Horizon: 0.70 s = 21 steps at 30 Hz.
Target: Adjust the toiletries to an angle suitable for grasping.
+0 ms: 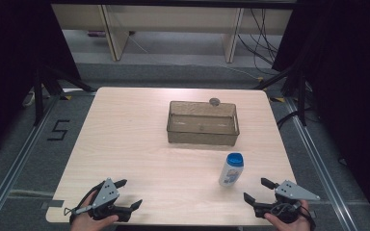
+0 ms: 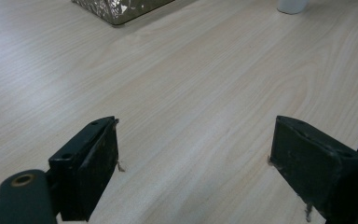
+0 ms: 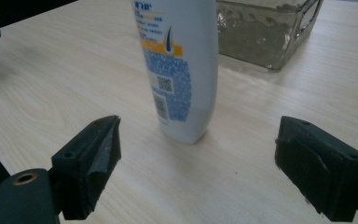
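Both tongs released, resting at near edge of counter [image 1: 125, 139]: left tongs [image 1: 131, 194], right tongs [image 1: 257, 189]. White bottle [image 1: 231, 169] upright just ahead of right tongs, near clear bin [image 1: 203, 136]. Probably start, before grasp. Next: advance right tongs around bottle, clench.

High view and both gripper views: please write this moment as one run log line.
left gripper: open, holds nothing | right gripper: open, faces bottle | bottle: upright on table | clear bin: behind bottle

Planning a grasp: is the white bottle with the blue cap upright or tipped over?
Upright. The white plastic bottle with the blue cap stands on its base on the pale wooden table, cap on top.
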### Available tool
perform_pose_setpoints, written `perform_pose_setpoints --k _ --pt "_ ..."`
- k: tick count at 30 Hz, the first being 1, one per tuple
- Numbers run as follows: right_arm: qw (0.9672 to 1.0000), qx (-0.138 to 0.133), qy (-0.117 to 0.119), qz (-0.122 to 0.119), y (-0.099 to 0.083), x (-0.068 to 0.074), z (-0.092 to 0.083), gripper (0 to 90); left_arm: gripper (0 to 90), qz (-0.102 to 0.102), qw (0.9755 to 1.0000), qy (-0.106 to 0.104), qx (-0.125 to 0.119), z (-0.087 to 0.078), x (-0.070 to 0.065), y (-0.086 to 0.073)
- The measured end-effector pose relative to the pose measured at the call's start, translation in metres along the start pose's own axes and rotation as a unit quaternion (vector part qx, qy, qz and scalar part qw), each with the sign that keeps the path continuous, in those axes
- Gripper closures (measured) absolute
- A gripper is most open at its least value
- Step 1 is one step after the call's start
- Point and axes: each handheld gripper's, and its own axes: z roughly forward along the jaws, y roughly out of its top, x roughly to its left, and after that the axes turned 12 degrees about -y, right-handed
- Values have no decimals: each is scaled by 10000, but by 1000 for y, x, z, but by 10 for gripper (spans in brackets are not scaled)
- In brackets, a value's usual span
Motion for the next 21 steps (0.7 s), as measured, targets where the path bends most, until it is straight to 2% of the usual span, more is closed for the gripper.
perform_pose_setpoints --k 1,2,7,9,10,11,12,14,15,16,17,18,19,20,21 --pt "9999 62 34 87 1 2 0 153 147 -7 10000 8 -35 1 0 0" --pt "10000 8 21 -81 2 -1 2 153 146 -6 10000 6 -25 1 0 0" --pt "10000 4 44 9 4 -2 8 153 146 -12 10000 -16 -4 1 -1 0" --pt "9999 -75 55 -121 7 -3 13 153 146 -16 10000 -24 7 1 0 0" --pt "9999 -11 89 -65 7 -1 13 154 147 -14 10000 -25 6 1 0 0" --pt "9999 -78 80 -131 8 -2 15 154 146 -15 10000 -27 5 1 0 0" --pt "9999 -16 111 -66 9 0 16 154 146 -15 10000 -30 1 1 0 0" --pt "9999 -78 140 -40 9 0 18 154 147 -21 10000 -30 1 1 0 0" --pt "9997 -49 160 -186 11 -2 19 154 146 -24 10000 -31 1 1 0 0" --pt "9998 10 186 -56 11 0 19 153 147 -26 10000 -32 -2 1 0 0" --pt "9996 -93 193 -167 12 -2 21 153 147 -34 10000 -34 -6 1 0 -1" --pt "9996 -93 193 -167 12 -2 21 153 146 -34 10000 -34 -6 1 0 -1" --pt "9998 -33 206 -46 12 0 20 153 146 -54 10000 -4 -4 1 0 0" --pt "9996 -95 193 -205 13 -2 22 153 146 -25 10000 -23 18 1 0 -1" --pt "9995 -109 226 -194 14 -2 24 153 146 -59 10000 -28 -20 2 0 -1"
